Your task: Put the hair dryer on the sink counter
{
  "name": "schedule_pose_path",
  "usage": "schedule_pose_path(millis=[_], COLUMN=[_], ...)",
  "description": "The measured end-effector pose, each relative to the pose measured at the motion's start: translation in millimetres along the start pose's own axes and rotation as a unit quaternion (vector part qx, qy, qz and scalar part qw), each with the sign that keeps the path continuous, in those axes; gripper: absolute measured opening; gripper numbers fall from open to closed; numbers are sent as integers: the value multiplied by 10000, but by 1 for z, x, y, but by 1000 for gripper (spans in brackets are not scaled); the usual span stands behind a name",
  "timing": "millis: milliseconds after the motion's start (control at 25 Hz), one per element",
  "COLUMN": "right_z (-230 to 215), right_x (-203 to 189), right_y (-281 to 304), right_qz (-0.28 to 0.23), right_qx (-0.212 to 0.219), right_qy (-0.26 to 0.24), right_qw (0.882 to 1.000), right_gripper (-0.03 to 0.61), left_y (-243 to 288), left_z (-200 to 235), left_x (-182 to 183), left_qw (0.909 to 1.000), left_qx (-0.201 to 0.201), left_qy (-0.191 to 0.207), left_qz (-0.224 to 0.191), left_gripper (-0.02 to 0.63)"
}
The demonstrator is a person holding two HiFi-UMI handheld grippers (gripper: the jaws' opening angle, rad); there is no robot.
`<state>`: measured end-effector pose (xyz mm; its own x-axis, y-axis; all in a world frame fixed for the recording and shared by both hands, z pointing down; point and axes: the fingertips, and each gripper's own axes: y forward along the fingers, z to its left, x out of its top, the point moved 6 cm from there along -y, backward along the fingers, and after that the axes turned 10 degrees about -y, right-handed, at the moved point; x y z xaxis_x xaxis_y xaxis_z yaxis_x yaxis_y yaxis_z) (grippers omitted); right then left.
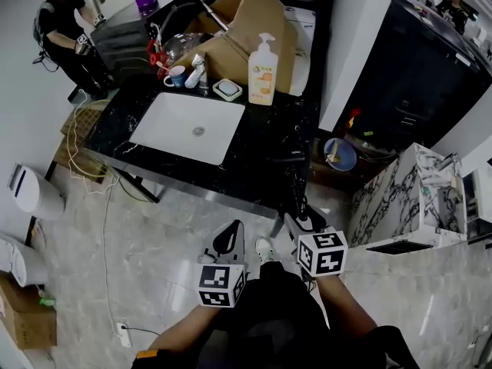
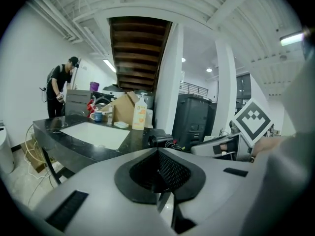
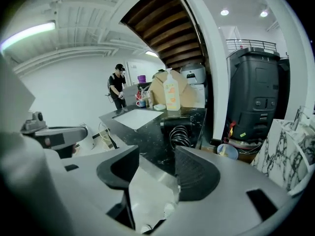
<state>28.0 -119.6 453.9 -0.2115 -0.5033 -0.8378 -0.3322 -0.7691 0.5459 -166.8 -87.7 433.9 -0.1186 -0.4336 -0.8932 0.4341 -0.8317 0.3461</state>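
Note:
The black hair dryer (image 1: 286, 161) lies on the right end of the black sink counter (image 1: 261, 141), its coiled cord (image 1: 297, 189) hanging over the front edge. It also shows as the hair dryer (image 3: 175, 123) ahead in the right gripper view and as the hair dryer (image 2: 160, 140) in the left gripper view. My right gripper (image 1: 301, 223) is below the counter edge, apart from the dryer, open with nothing between its jaws (image 3: 156, 168). My left gripper (image 1: 229, 235) is beside it over the floor, pads together and empty (image 2: 158, 170). The white sink basin (image 1: 188, 127) is left of the dryer.
A soap bottle (image 1: 262, 70), soap dish (image 1: 227, 90), mug (image 1: 176, 76) and cardboard box (image 1: 246, 18) stand at the counter's back. A person (image 1: 65, 29) works at the far left. A black bin (image 1: 415, 60), a marble-patterned box (image 1: 407, 198) and a blue bowl (image 1: 339, 154) are at the right.

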Motion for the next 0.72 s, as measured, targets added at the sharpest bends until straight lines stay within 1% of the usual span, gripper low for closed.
schedule_pose_path(millis=[160,400,520,720], right_z=[28,57,59,50], right_x=[-12,-31,-36,-34], right_y=[-37,-73,-85,-98], right_qz=[-173,-208,-245,-378], right_qx=[25,-24,-21,-3], right_qy=[16,2,21,-6], right_qw=[9998,9998,9997,9993], right_gripper=[189,51,29,23], left_y=[-26,-48,-54,-53], left_z=[-12,-33,-43,-61], left_x=[-19,-34,-34,-33], left_qw=[9999,9995,9994,9992], left_qx=[-99,-304,-347,-374], left_qy=[-24,-11,29,73], left_qz=[60,35,-45,-132], left_gripper=[8,8,8,8])
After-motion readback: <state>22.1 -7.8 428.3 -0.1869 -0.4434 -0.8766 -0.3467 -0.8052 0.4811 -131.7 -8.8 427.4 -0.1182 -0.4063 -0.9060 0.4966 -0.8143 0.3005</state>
